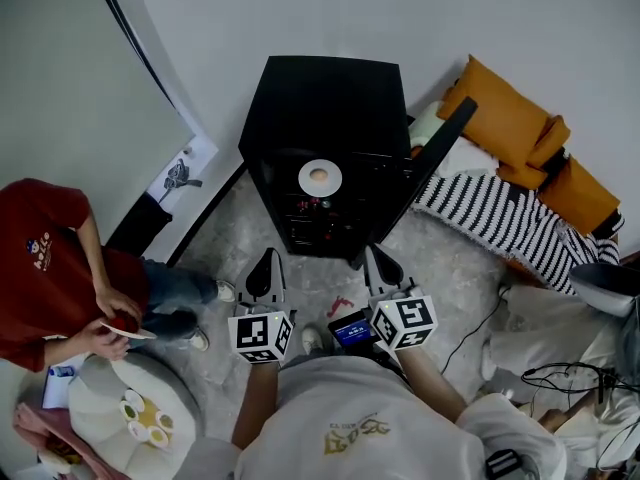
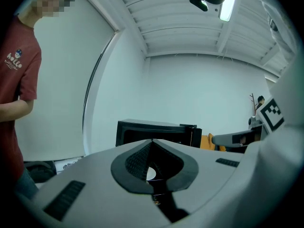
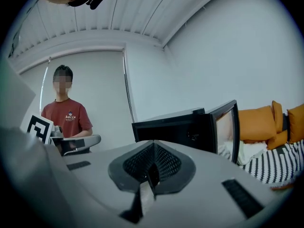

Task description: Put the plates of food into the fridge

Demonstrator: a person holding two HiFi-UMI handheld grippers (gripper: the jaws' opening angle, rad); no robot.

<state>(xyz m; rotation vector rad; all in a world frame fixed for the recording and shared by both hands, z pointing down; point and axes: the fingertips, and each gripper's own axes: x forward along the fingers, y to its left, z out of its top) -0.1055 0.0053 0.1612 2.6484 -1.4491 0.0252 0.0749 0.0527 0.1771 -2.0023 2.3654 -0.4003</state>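
A black fridge [image 1: 320,118] stands on the floor ahead of me, its door [image 1: 440,153] swung open to the right. Inside, on a shelf, rests a white plate of food [image 1: 319,177]. My left gripper [image 1: 266,260] and right gripper [image 1: 375,258] hover side by side just in front of the fridge, both shut and empty. The left gripper [image 2: 152,142] points at the fridge [image 2: 156,129]. In the right gripper view the right gripper [image 3: 153,145] faces the fridge [image 3: 171,127] and its door [image 3: 227,127]. A person [image 1: 50,268] at the left holds another plate of food [image 1: 125,326].
A round white stool [image 1: 130,413] at the lower left carries small dishes. Orange cushions [image 1: 515,128] and a striped blanket [image 1: 500,218] lie to the right of the fridge. Cables [image 1: 560,378] trail on the floor at the right. The person [image 3: 66,113] stands left of the fridge.
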